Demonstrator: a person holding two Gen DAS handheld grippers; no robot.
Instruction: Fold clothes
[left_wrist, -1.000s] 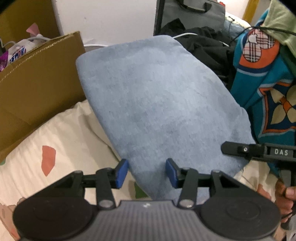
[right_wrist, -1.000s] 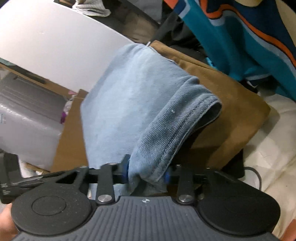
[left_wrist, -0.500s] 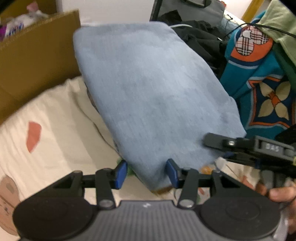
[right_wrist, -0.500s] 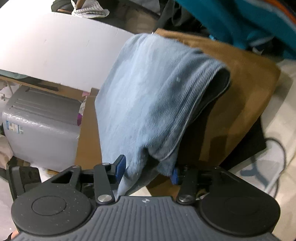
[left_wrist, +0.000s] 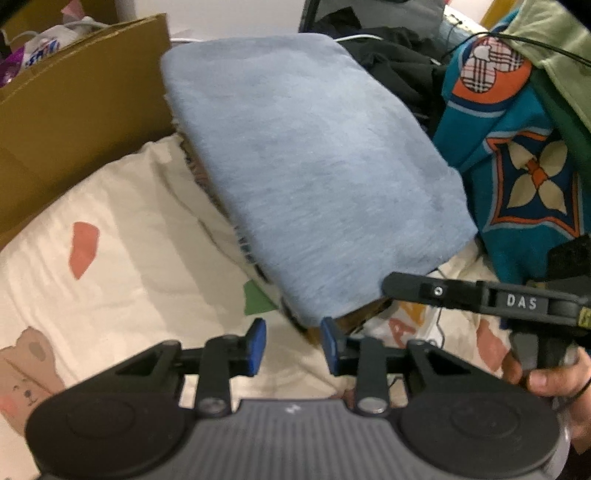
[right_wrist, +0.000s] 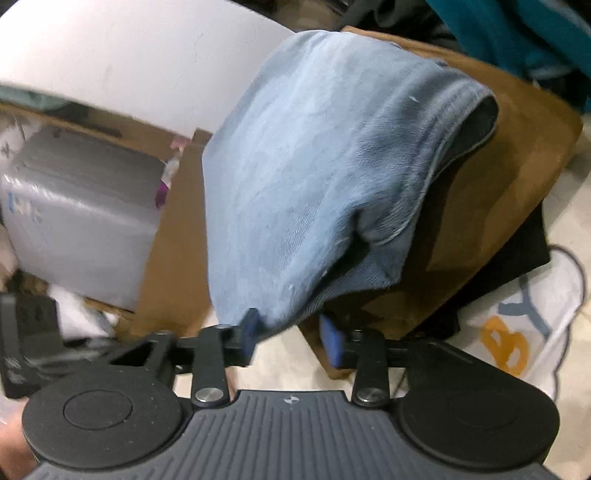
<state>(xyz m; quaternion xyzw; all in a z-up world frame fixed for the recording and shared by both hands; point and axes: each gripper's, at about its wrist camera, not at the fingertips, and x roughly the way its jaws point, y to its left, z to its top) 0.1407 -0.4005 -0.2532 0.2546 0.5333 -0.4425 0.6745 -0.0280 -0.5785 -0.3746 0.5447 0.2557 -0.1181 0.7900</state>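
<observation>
Since the folded blue garment (left_wrist: 310, 177) runs 7-to-1 o'clock from my fingers, its near corner sits between my opening right gripper (right_wrist: 290, 338), ungripped; left gripper (left_wrist: 293, 345) closing, empty.

White wall (right_wrist: 122, 55), cardboard box (left_wrist: 74, 103)

Two black handheld grippers with blue pads

The left gripper (left_wrist: 291, 341) had a ribbed grey body, round black discs, silver screws and blue-padded fingers (left_wrist: 256, 341); the right gripper (right_wrist: 290, 336) matched, and its arm bore white "DAS" lettering. A thin black band (left_wrist: 581, 387) ringed the right hand (left_wrist: 550, 376).
</observation>
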